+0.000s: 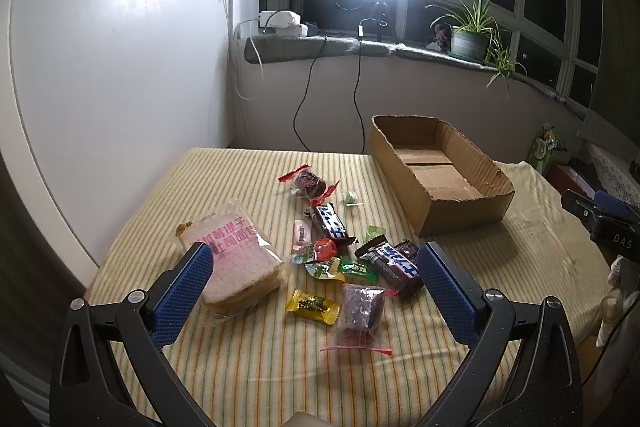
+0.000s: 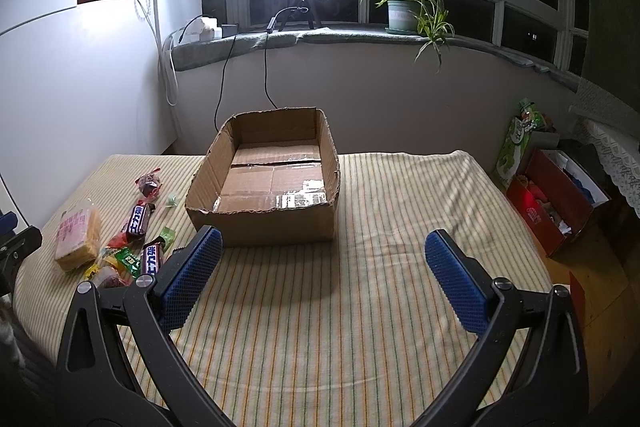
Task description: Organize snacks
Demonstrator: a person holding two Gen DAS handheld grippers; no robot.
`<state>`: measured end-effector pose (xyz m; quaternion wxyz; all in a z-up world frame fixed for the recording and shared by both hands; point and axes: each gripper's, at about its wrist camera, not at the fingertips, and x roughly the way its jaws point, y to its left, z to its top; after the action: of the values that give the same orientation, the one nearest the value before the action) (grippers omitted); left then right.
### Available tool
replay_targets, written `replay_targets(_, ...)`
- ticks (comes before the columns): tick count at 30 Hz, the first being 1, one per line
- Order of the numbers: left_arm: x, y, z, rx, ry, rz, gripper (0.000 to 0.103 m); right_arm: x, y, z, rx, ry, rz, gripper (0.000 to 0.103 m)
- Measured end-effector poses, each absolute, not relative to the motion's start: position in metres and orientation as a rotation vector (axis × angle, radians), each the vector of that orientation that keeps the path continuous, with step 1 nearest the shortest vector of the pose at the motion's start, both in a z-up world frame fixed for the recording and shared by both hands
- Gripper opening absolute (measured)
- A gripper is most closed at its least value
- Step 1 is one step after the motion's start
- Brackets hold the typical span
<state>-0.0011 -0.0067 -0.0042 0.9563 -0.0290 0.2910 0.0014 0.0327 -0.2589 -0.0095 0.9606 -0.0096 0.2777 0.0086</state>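
Nearby, both claws gape wide and empty: the left gripper [image 1: 316,267] hovers over scattered snacks [image 1: 340,247] in bright wrappers on the striped cloth [image 2: 360,327], while the right gripper [image 2: 322,255] faces the empty cardboard box [image 2: 262,223] beyond.

Bare striped tablecloth [image 2: 380,227] right of cardboard box [image 2: 264,187], snack pile [image 1: 332,251] crowding left side

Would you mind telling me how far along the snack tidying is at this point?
Nothing looks done yet: the cardboard box is empty. Nothing is in hand either; the left tongs and right tongs are both open. Left to do: the bread pack, chocolate bars and candies still lie on the striped cloth.
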Motion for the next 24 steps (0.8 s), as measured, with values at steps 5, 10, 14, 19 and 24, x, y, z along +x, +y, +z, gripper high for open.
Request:
replay_targets(5,0.002,-0.004,-0.008,-0.067,0.603,-0.003,0.102,0.036,-0.258,-0.012,-0.020,0.575,0.023,0.103)
replay_targets(10,0.004,0.001,-0.015,-0.081,0.626,-0.012,0.101,0.041,-0.260,-0.016,-0.014,0.597,0.046,0.103)
replay_targets(14,0.004,0.005,-0.023,-0.096,0.654,-0.019,0.096,0.044,-0.256,-0.022,-0.001,0.619,0.103,0.098)
replay_targets(19,0.002,0.009,-0.035,-0.117,0.698,-0.044,0.088,0.051,-0.245,-0.034,0.003,0.669,0.190,0.089)
replay_targets(24,0.003,0.008,-0.046,-0.145,0.739,-0.086,0.081,0.057,-0.226,-0.046,-0.011,0.712,0.289,0.080)
